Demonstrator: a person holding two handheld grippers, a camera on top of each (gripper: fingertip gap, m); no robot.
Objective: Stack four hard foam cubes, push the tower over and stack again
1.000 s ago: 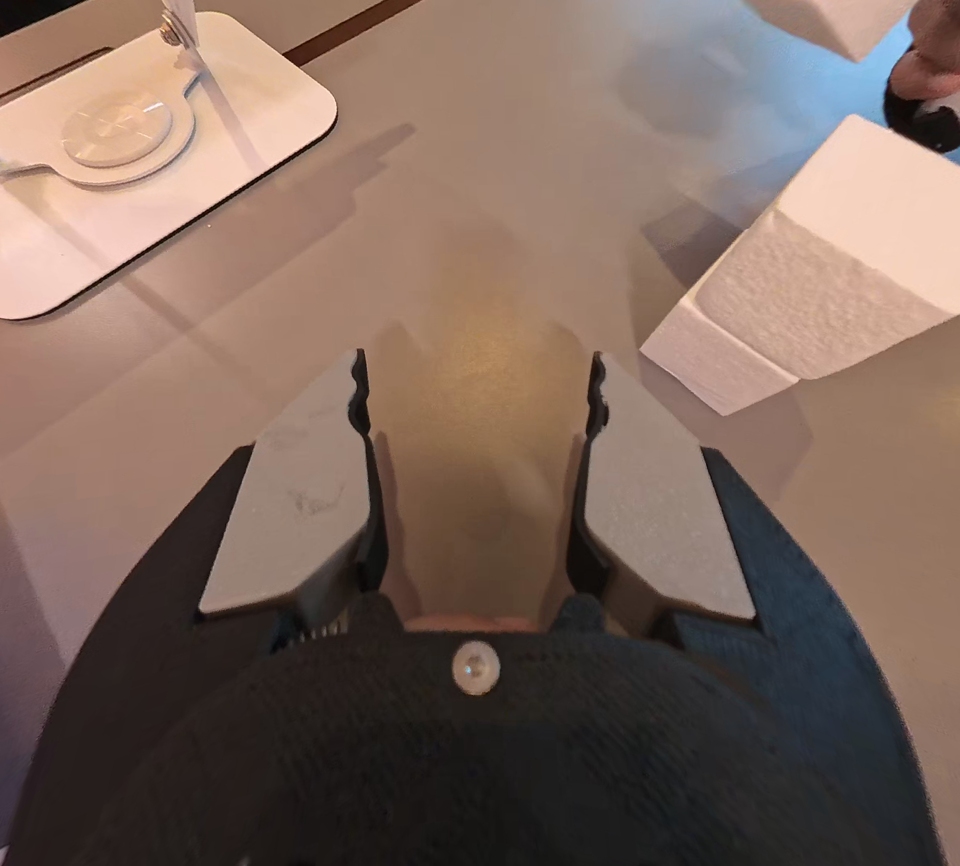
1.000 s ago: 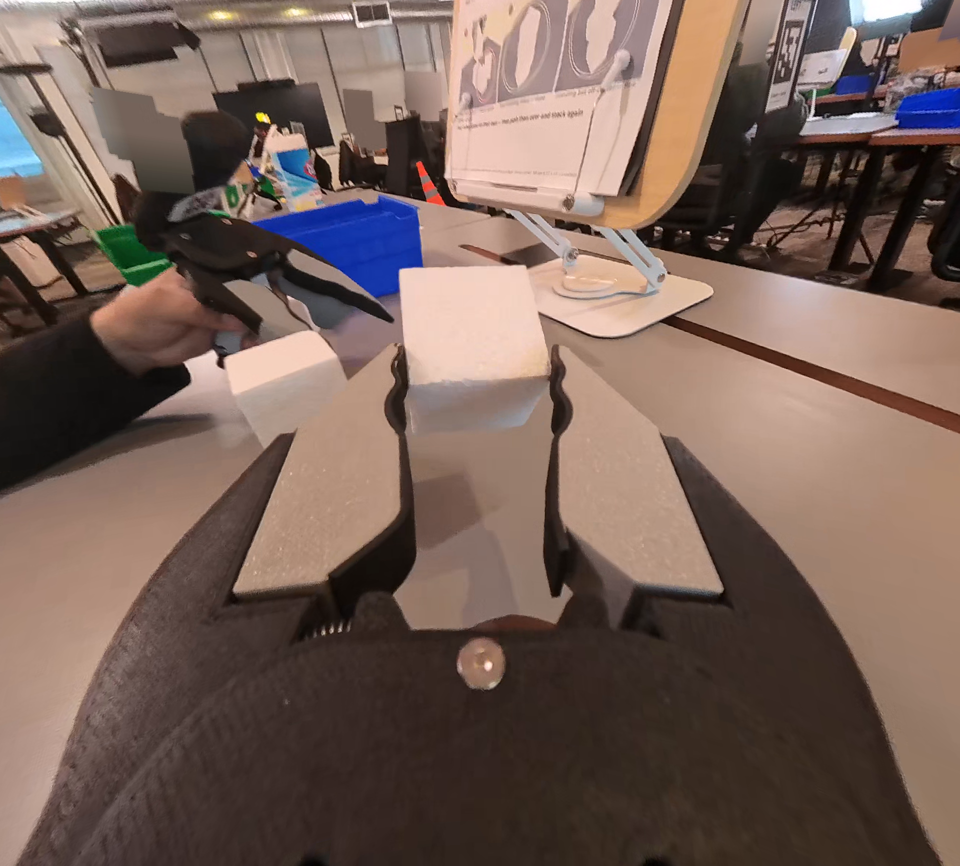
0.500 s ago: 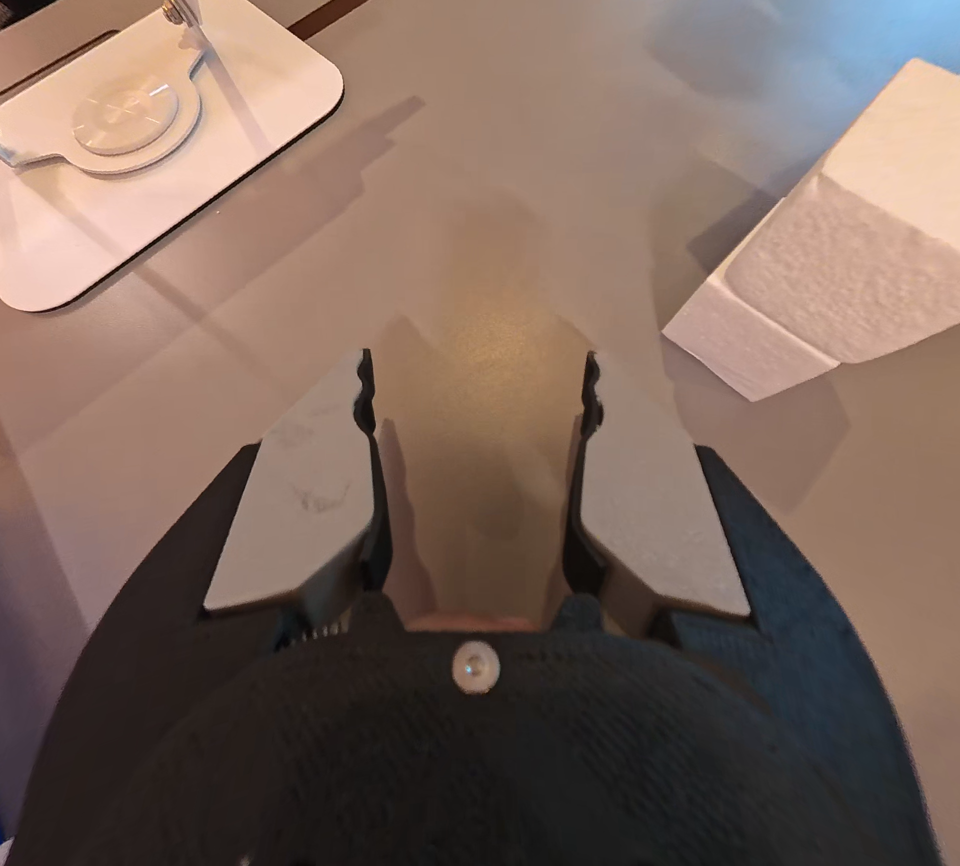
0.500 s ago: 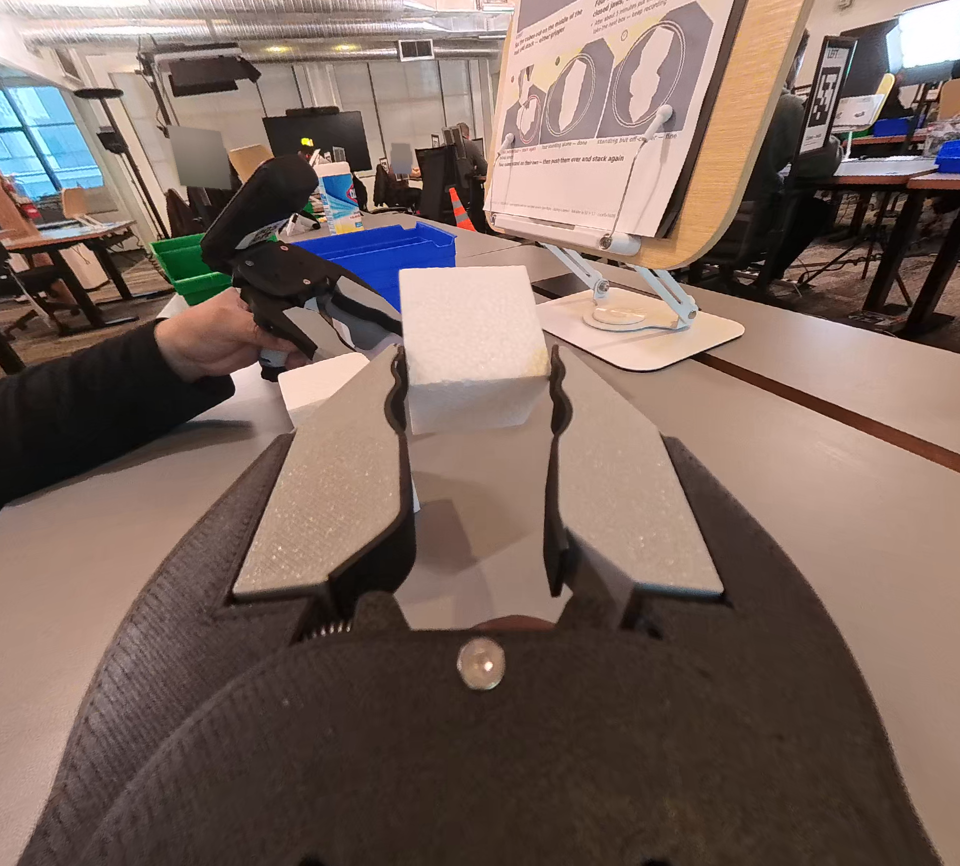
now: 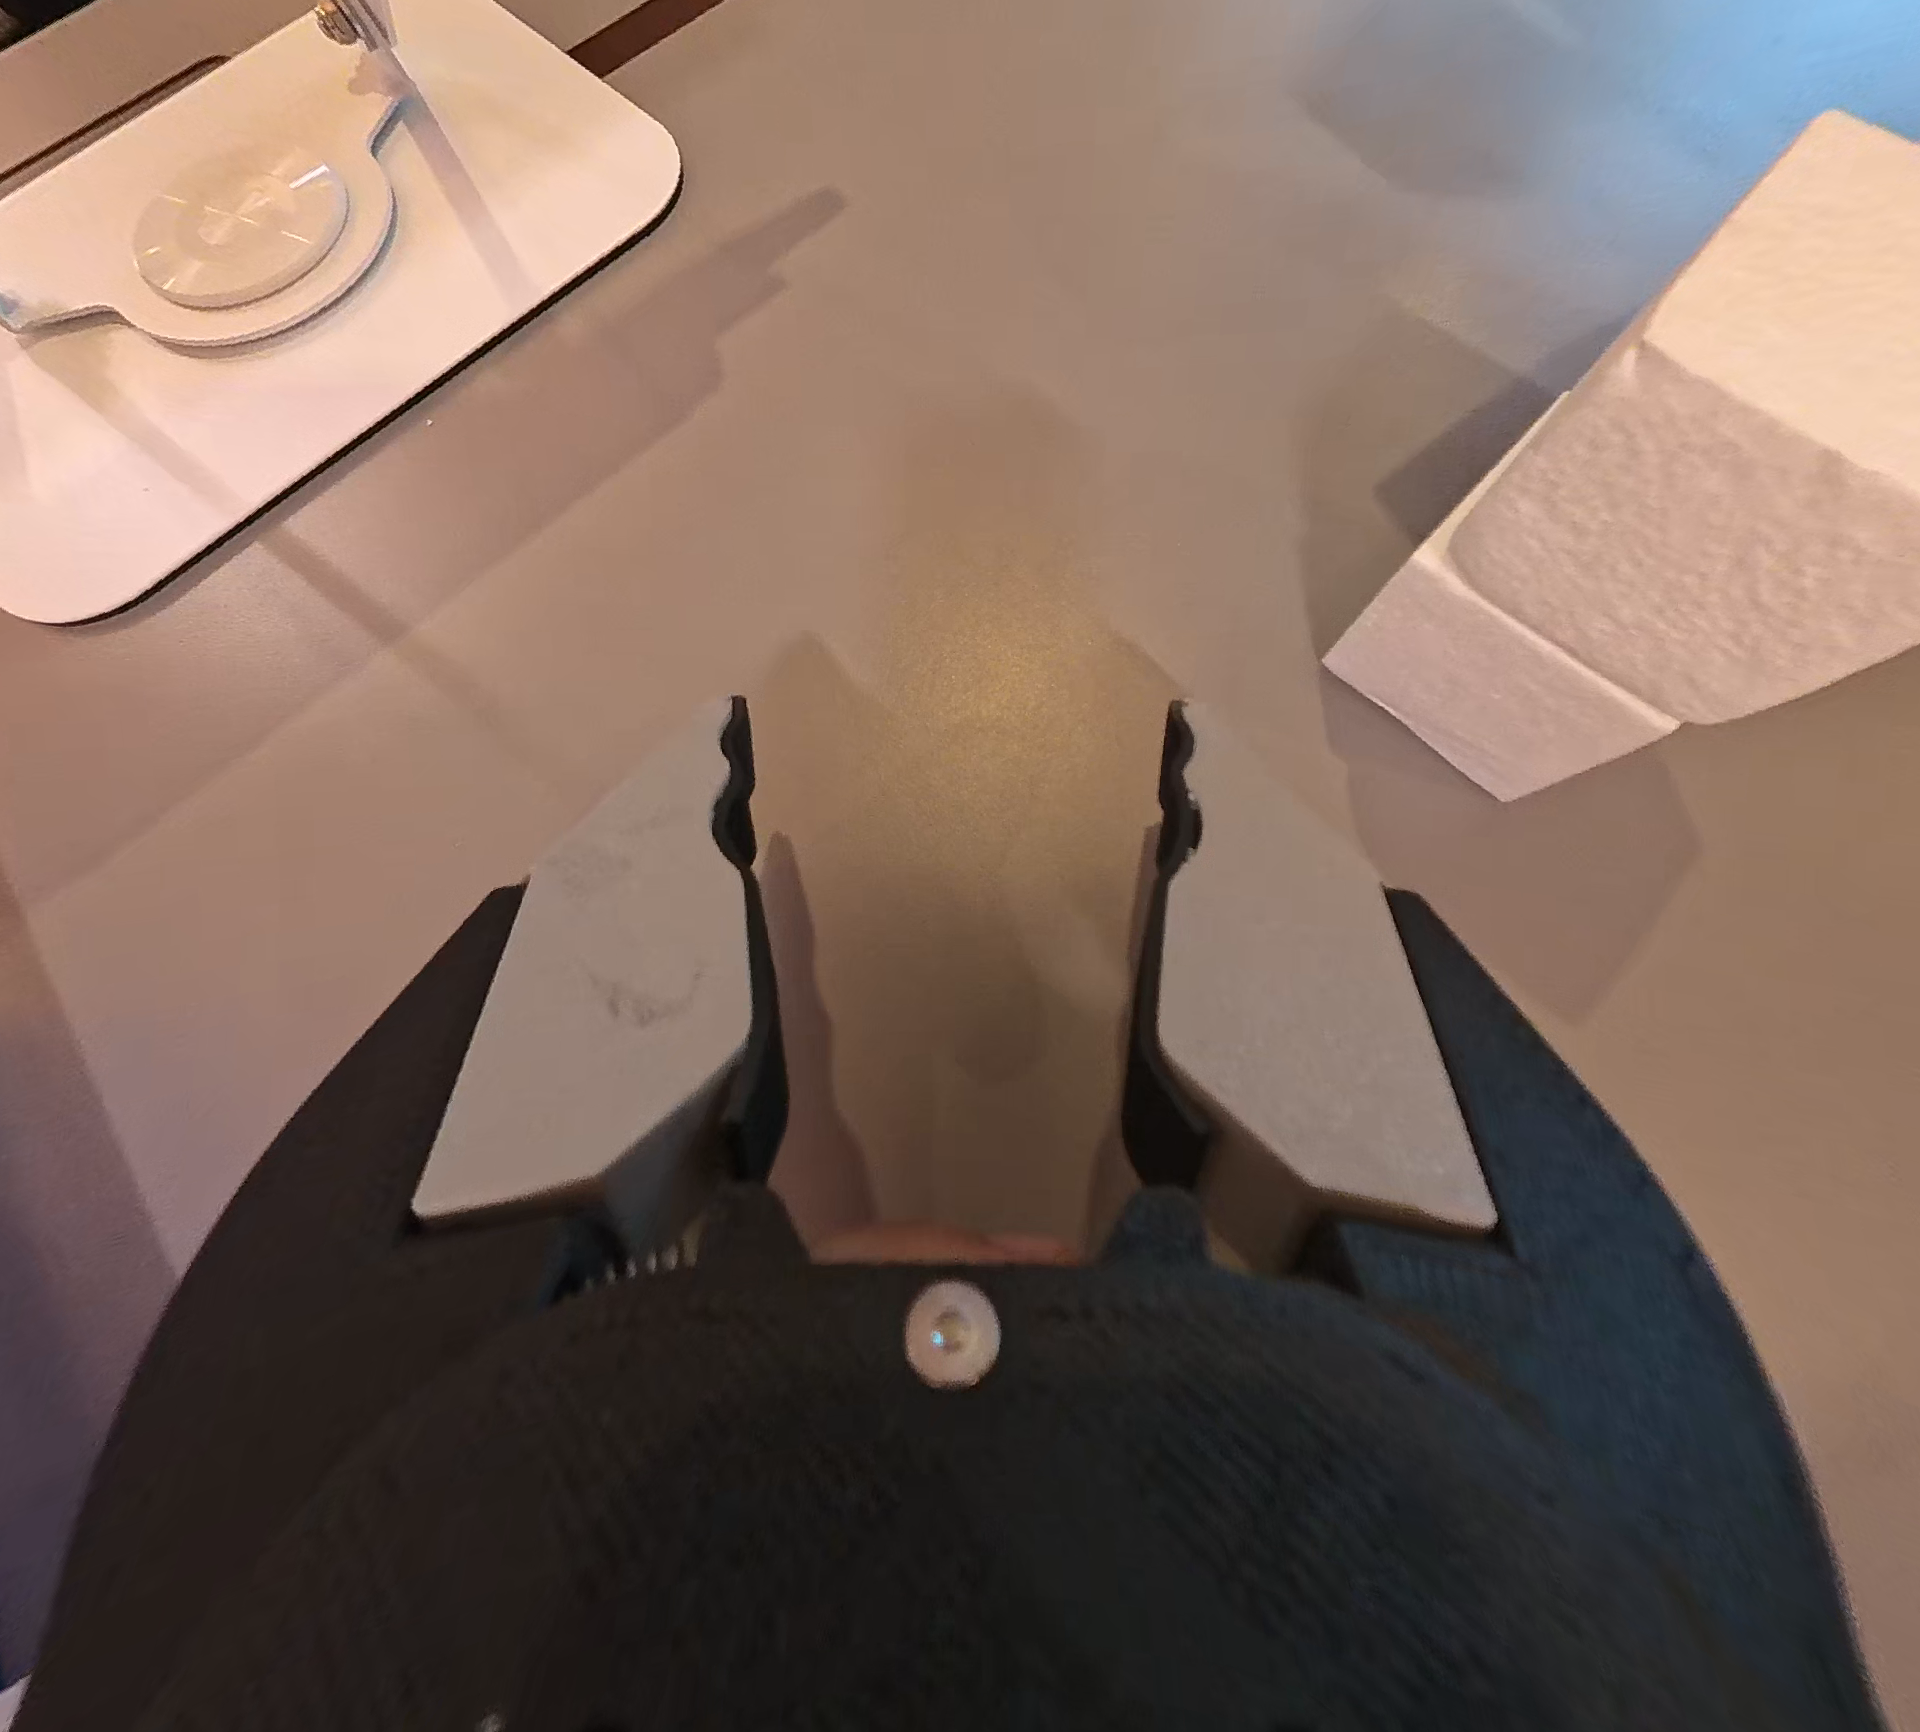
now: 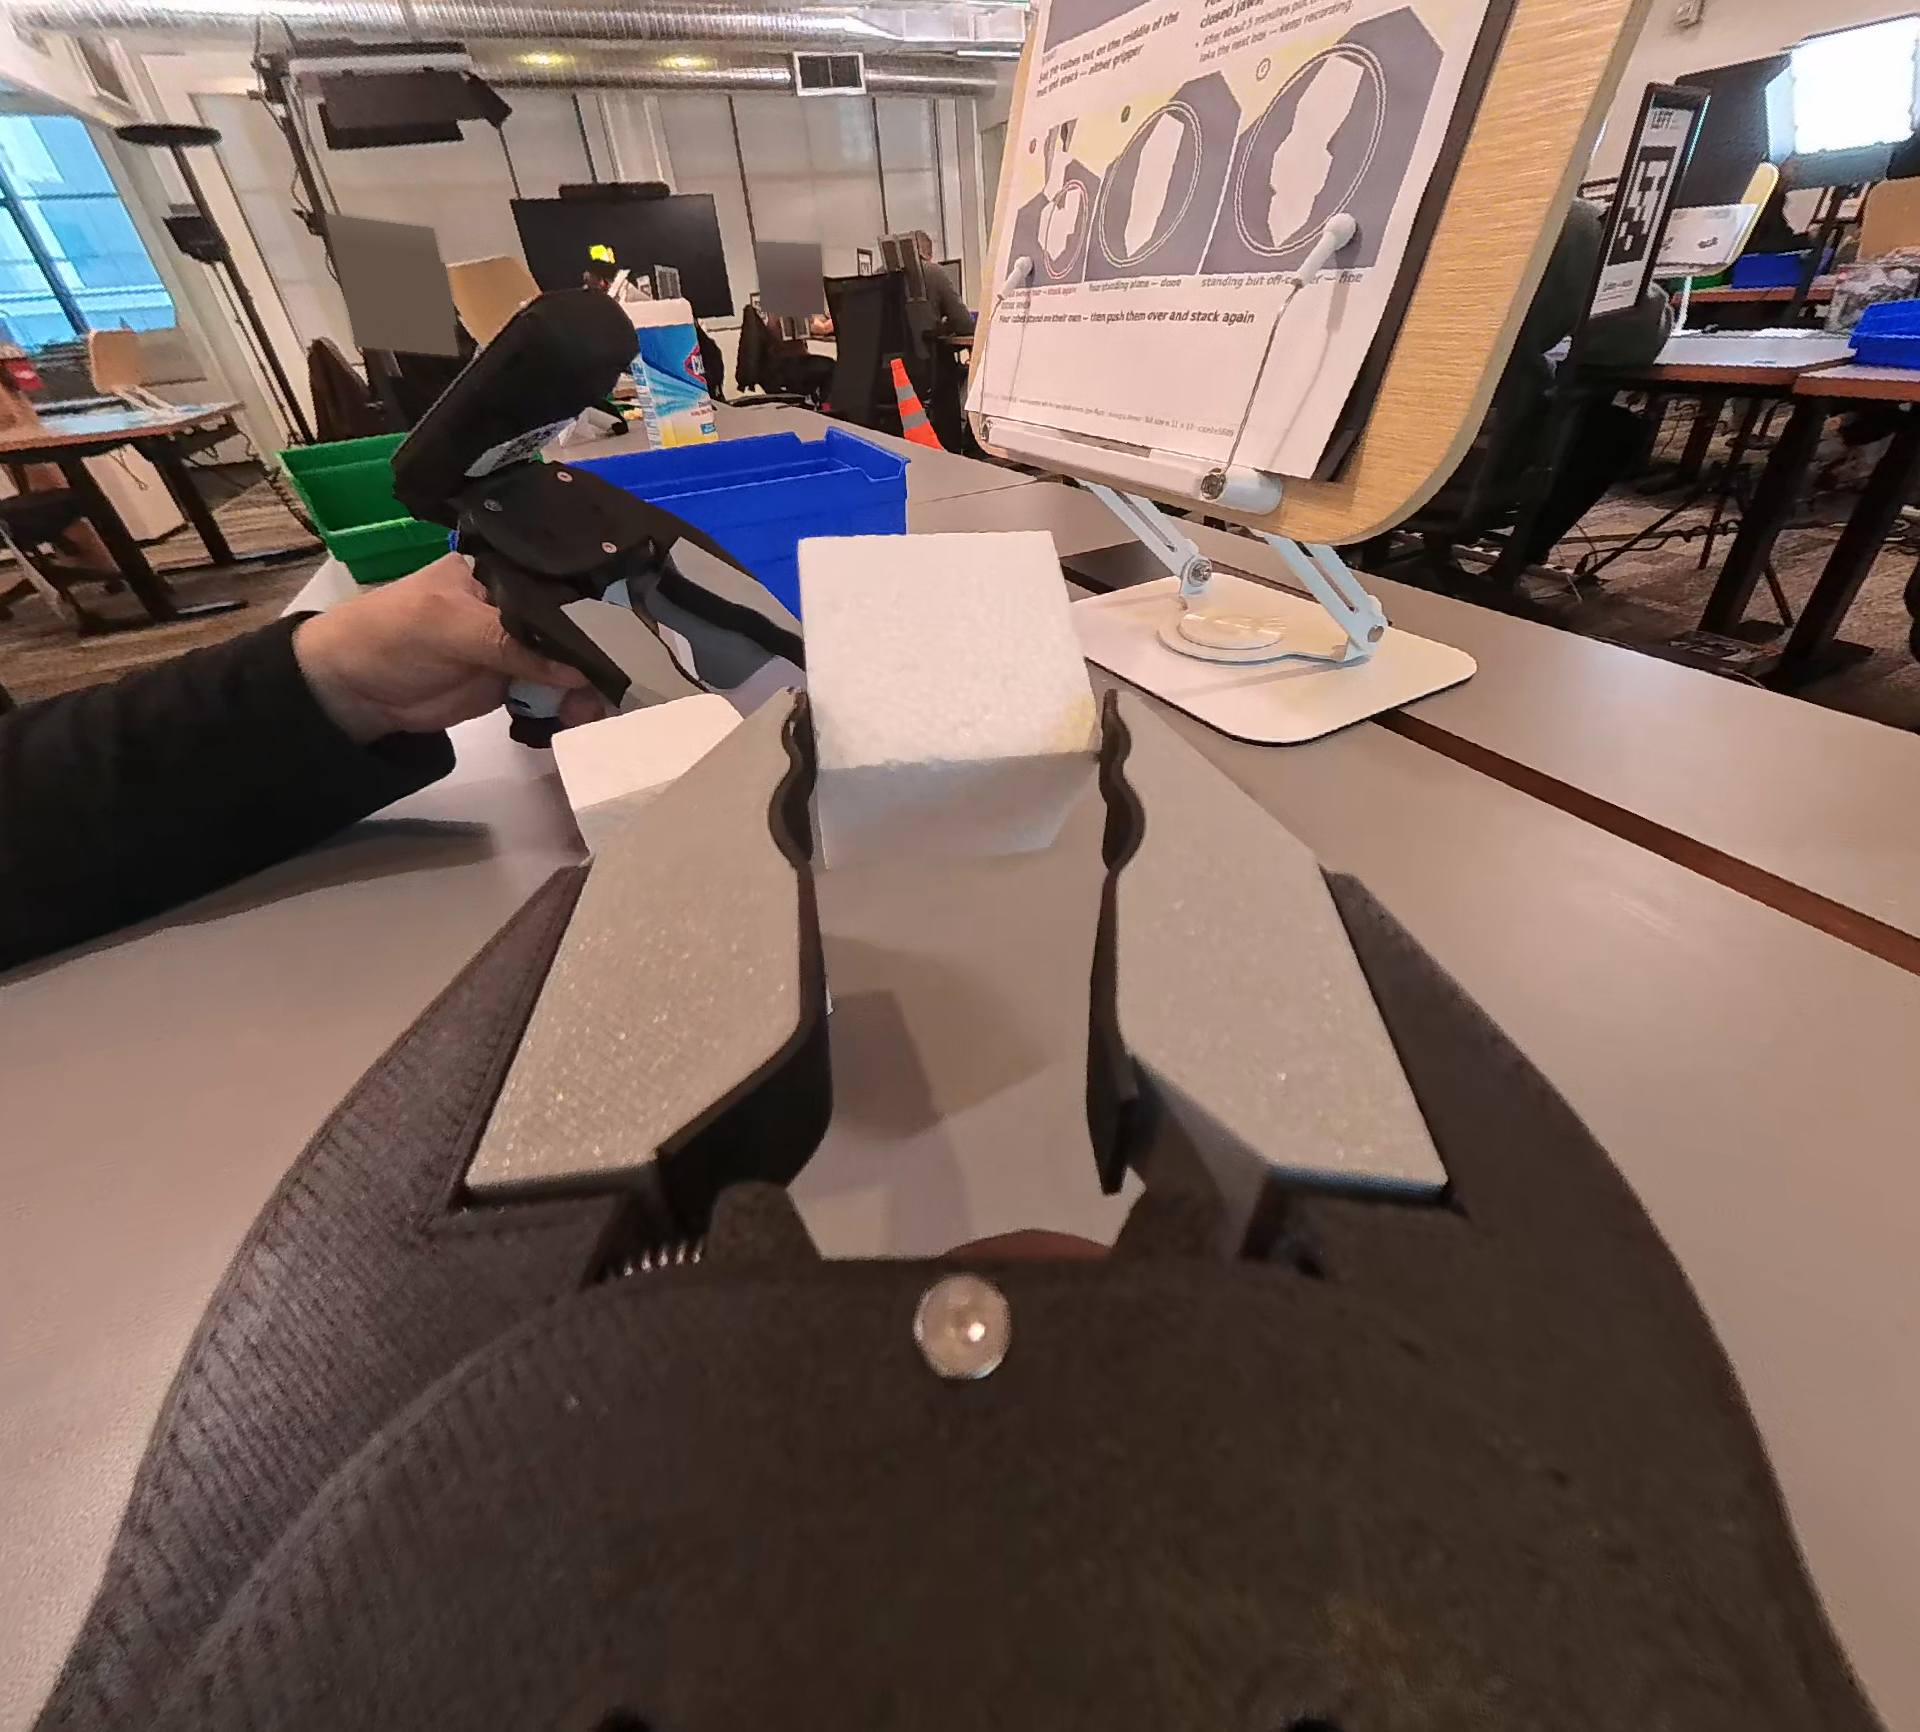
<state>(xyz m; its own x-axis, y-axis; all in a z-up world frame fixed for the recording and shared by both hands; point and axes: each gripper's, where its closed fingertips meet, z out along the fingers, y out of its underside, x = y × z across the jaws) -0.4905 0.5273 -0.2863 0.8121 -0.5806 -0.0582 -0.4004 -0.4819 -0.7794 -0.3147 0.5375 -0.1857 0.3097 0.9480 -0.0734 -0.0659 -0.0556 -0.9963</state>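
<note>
right gripper: the right gripper (image 6: 951,763), grey-fingered on a black body, is clamped on a white hard foam cube (image 6: 940,685), pinched at its lower sides by the fingertips so its underside is free to set down.
held cube: carried clear of the grey table (image 6: 1558,1007), its shadow on the surface below; it sits level, which i judge suits a flat landing.
left gripper: the left gripper (image 5: 961,773) has its jaws apart and nothing between them; it points down at bare table just left of the stack, likely waiting its turn or ready to steady.
stack: in the left wrist view two white foam cubes (image 5: 1683,539) stand one on the other, the upper one shifted so a ledge of the lower shows; the stack runs off the frame edge, so its height is uncertain.
stack from the right view: a white block (image 6: 634,747) shows just left of the held cube, partly hidden by a finger.
landmark beyond the stack: a white metal stand base (image 5: 312,269) lies well apart to the far left, carrying a wood-backed instruction board (image 6: 1299,155) facing the person.
step in hand: probably carrying the held cube to the stack; the offset below calls for a centred placement.
farther off: a blue plastic bin (image 6: 769,487) sits behind the left gripper.
</note>
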